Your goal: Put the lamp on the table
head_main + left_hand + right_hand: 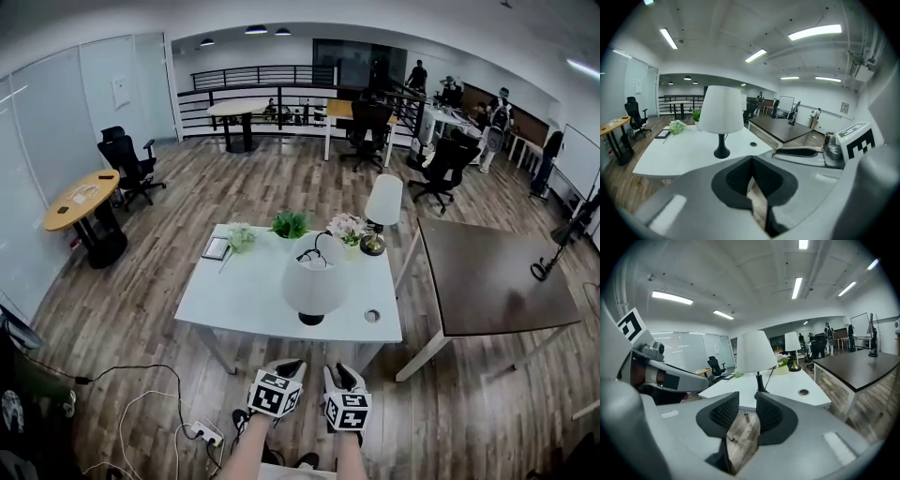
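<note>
A lamp [314, 286] with a white shade and black base stands upright on the white table [244, 300], near its front edge. Its black cord runs back toward the plants. Both grippers hang below the table's front edge, apart from the lamp. My left gripper [284, 367] has its jaws meeting at the tips, with nothing in them. My right gripper [343, 375] is slightly open and holds nothing. The lamp [722, 112] stands ahead of the left gripper [751, 161] on the table [679, 150]. Beyond the right gripper [747, 404] the lamp [754, 352] also shows.
A second white lamp [382, 202] with a gold base, a green plant [290, 225], flowers [347, 228] and a notebook [217, 247] sit at the table's back. A dark table [487, 272] stands to the right. A power strip [202, 431] with cables lies on the floor at the left.
</note>
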### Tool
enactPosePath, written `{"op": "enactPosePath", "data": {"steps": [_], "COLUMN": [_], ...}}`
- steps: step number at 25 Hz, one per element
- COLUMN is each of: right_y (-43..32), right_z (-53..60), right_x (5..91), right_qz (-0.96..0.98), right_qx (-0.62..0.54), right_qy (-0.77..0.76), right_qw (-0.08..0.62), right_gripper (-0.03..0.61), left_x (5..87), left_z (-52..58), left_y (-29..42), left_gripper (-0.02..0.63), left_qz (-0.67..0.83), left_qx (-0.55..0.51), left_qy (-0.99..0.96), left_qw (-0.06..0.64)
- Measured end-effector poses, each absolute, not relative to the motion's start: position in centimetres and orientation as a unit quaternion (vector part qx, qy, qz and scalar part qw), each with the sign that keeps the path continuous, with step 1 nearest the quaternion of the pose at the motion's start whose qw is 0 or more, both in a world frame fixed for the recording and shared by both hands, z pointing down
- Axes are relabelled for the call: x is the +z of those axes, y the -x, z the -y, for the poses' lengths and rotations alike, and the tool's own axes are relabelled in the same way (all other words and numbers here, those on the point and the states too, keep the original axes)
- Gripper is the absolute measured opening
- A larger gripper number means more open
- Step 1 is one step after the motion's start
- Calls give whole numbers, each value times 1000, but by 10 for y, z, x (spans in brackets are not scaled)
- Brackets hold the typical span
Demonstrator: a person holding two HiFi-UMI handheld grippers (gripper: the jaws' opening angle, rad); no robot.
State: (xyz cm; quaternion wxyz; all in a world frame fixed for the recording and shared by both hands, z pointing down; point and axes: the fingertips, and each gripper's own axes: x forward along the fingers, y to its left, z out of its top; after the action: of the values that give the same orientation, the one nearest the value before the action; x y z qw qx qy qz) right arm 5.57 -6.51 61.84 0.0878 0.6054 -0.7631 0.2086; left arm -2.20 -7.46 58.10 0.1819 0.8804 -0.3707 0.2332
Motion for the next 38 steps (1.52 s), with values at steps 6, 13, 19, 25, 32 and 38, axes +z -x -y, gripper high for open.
{"op": "enactPosePath", "data": {"steps": [6,13,19,25,32,38], "right_y": [-61,-56,-52,-48,-52,-56], "right_z": [59,59,60,63,59,57], "right_x": [612,606,605,608,612,614], "right_qz": [767,772,775,776,772,769], "right_qx": [203,203,207,207,212,214], "right_qy": [-602,-597,-592,-589,-590,-593], "right_qw": [84,82,80,94,104,107], "right_gripper": [119,72,26,26,26,25], "left_x": [567,563,564,567,569,570], "left_z": [66,62,59,63,61,62], "left_y": [19,26,30,35,36,37], "left_gripper": [0,0,0,0,0,0], "left_qz": [379,389,391,396,401,407], "left_qx": [226,224,223,222,217,212], "left_qy": [-882,-879,-878,-876,-874,-872], "left_qw": [164,160,160,163,168,172]}}
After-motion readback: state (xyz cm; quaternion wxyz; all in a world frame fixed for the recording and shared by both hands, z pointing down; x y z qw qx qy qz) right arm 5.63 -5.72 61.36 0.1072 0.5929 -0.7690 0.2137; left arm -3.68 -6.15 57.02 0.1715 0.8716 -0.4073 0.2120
